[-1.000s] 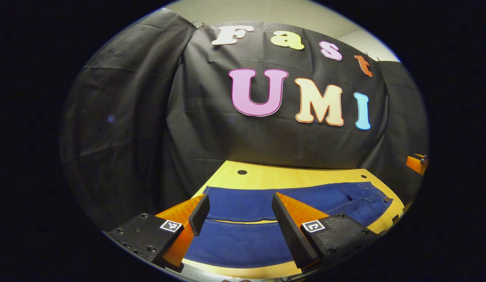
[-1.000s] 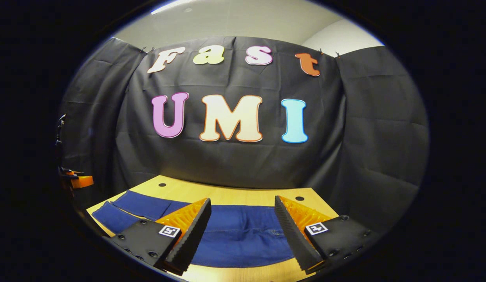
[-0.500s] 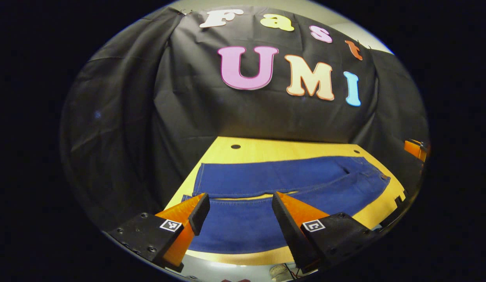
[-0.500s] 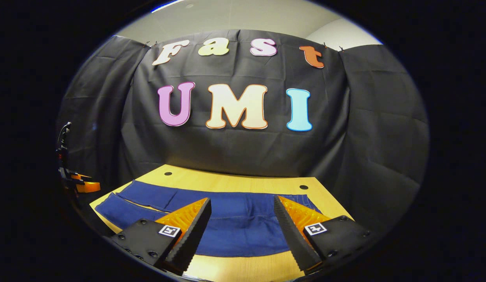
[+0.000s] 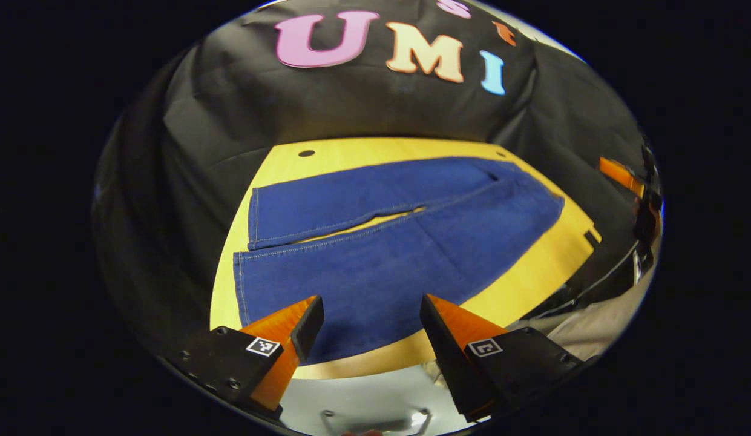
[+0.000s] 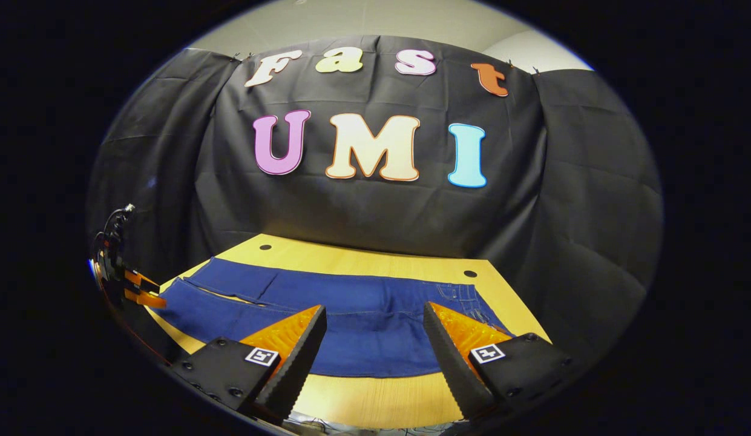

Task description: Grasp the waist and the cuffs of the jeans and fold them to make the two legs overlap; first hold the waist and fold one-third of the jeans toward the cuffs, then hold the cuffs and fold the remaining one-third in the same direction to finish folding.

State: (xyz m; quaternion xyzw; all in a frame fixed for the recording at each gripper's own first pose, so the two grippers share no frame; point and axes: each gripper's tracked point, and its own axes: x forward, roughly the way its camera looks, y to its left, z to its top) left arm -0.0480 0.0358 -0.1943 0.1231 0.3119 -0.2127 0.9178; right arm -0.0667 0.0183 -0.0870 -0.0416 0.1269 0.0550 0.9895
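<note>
Left gripper [image 5: 366, 315] and right gripper [image 6: 375, 324], jaws apart and empty, hover above the near bench [image 6: 375, 399] edge. Beyond, jeans [image 5: 387, 242] lie flat along the bench, legs side by side; judged: no fold begun.

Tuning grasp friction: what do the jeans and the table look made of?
Jeans: blue denim by the look, matte woven cloth with pale contrast stitching along hems and seams; it lies limp and flat. Table: light wood or wood-look laminate, smooth with a slight sheen and faint grain; which of the two can't be told. Both grippers, left and right, hang open above.
</note>
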